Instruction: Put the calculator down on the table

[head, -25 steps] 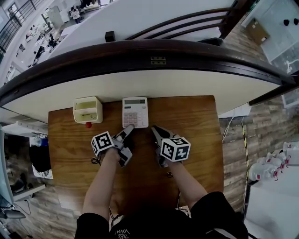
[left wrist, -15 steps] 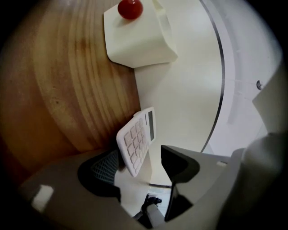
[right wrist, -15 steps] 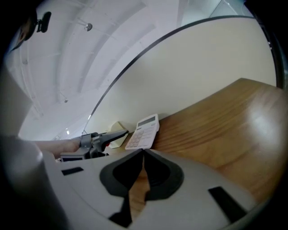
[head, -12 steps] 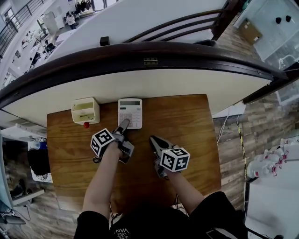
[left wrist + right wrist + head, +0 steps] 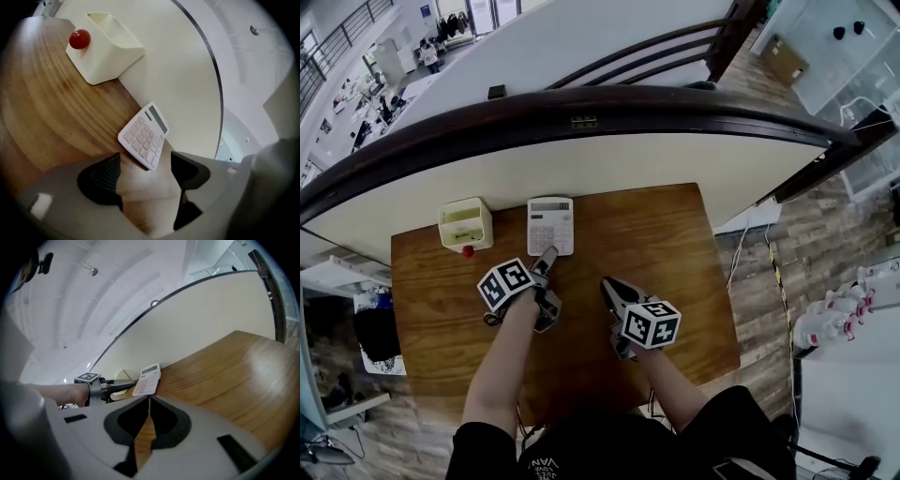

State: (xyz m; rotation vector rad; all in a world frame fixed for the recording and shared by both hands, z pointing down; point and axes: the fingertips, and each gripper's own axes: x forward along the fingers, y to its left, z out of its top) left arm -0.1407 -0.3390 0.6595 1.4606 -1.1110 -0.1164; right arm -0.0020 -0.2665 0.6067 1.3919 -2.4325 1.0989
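The white calculator [image 5: 550,226] lies flat on the wooden table [image 5: 656,244], near its far edge. My left gripper [image 5: 546,265] is just in front of it. In the left gripper view the calculator [image 5: 144,136] rests with its near corner just ahead of the left gripper [image 5: 145,159]. Those jaws have just been opening; they stand wide and the pads do not touch the calculator. My right gripper [image 5: 610,286] hovers further back, to the right, shut with nothing in it. The right gripper view shows its tips [image 5: 149,400] meeting, with the calculator [image 5: 147,379] beyond.
A cream box [image 5: 466,225] with a red knob [image 5: 468,251] stands left of the calculator, against the curved cream wall [image 5: 628,164]. The table's right half is bare wood. The floor drops away past the right edge [image 5: 724,281].
The left jaws have let go of the calculator's near edge and the gripper has rolled. The right gripper has drawn back from the calculator toward me. The calculator stays flat.
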